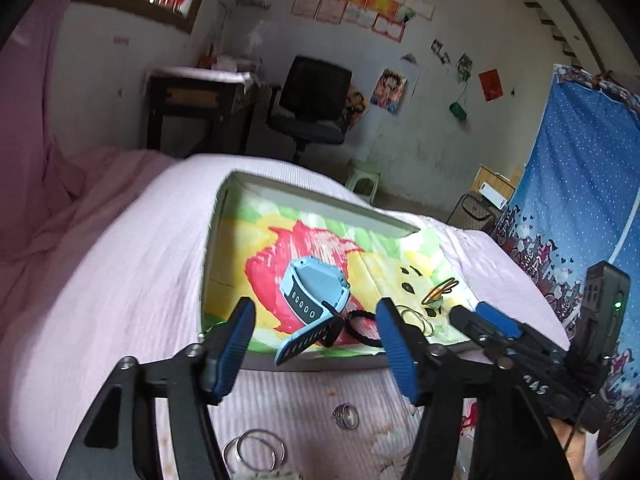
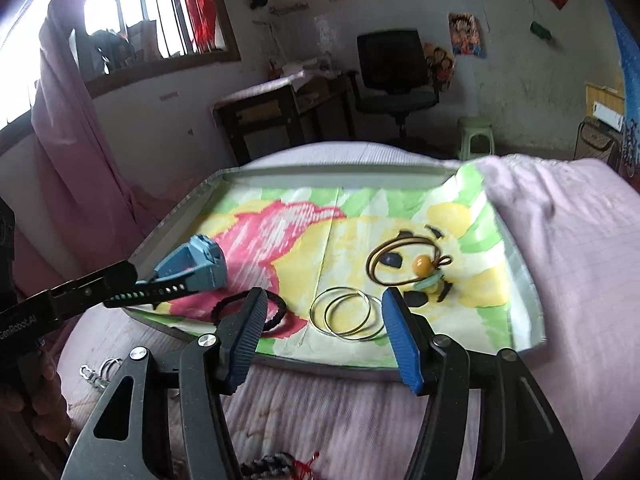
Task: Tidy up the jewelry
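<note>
Left gripper (image 1: 316,356): jaws spread, nothing between them. In the right wrist view the watch (image 2: 200,268) lies just off the left jaws' tips, strap end pointing toward them; contact with the tip can't be settled from that view.

Right gripper (image 2: 324,340): jaws wide apart, empty. Gold bangles (image 2: 346,314) lie just ahead, between the tips. Black hair tie (image 2: 248,312) sits at the left jaw tip. Beaded cord (image 2: 412,264) lies further ahead, past the bangles. All on the tray (image 2: 180,204) on the bed (image 2: 568,220).

Silver rings (image 1: 256,450) are below the left jaws, on the bed and outside the tray.

Handling guess:
- Watch: light, rigid case, floppy strap. Take it across the case, not the strap.
- Bangles: thin, stiff, slippery wire. Pinch the rim where both overlap; likely to skid flat.
</note>
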